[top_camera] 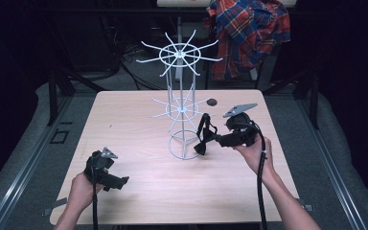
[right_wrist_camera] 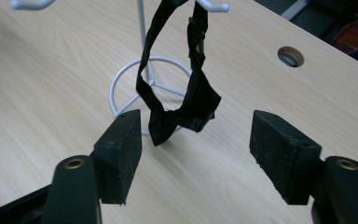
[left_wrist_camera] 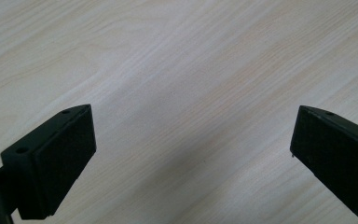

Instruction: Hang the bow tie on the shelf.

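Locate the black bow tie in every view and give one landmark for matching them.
High view: the black bow tie hangs from a lower arm of the white wire rack, right of centre.
Left gripper view: bare table here, no bow tie.
Right gripper view: bow tie hangs at centre.
Shared landmark: the rack's ring base.

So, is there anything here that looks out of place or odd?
Nothing looks damaged or spilled. The black bow tie hangs by its strap from a lower hook of the white wire rack, and the rack stands upright. The right gripper is open just in front of the tie, not touching it. A plaid shirt hangs behind the table.
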The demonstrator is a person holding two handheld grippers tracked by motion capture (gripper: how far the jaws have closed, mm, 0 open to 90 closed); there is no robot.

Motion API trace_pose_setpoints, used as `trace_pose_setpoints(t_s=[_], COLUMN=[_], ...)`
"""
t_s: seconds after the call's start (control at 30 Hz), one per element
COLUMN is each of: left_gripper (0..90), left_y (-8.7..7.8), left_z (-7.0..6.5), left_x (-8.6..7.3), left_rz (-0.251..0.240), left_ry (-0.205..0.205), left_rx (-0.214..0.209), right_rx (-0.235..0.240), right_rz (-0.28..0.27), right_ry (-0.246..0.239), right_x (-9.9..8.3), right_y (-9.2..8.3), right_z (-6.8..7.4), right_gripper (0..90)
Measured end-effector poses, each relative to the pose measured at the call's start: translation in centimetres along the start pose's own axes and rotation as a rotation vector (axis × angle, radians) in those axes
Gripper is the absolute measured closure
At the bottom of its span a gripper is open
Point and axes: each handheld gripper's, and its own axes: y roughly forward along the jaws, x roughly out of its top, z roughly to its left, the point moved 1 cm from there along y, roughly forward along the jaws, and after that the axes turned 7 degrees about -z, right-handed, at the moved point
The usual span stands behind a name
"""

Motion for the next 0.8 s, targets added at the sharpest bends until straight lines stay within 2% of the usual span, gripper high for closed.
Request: trace_pose_setpoints(t_s=[0.33, 0.5, 0.63, 0.8], left_gripper=[0.2, 0.2, 0.2, 0.2], left_y=[0.0, 0.1, 0.0, -0.1], left_z=[0.0, -0.1, -0.1, -0.1], left_x=[0.0, 0.0, 0.0, 0.0], left_rz=[0.003, 0.011, 0.008, 0.01], left_ry=[0.0, 0.002, 0.004, 0.0], left_rx=[0.004, 0.003, 0.004, 0.008], right_rx=[0.026, 0.03, 0.014, 0.024], right_rz=[0.066, 0.118, 0.137, 0.174], right_ry=[-0.021, -0.036, -0.026, -0.025], right_x=[-1.9, -3.6, -5.1, -7.3], right_y=[-2.6, -3.7, -4.3, -4.5], right_z=[0.4, 0.3, 0.3, 0.4], right_gripper=[16.3, 15.0, 15.2, 13.9])
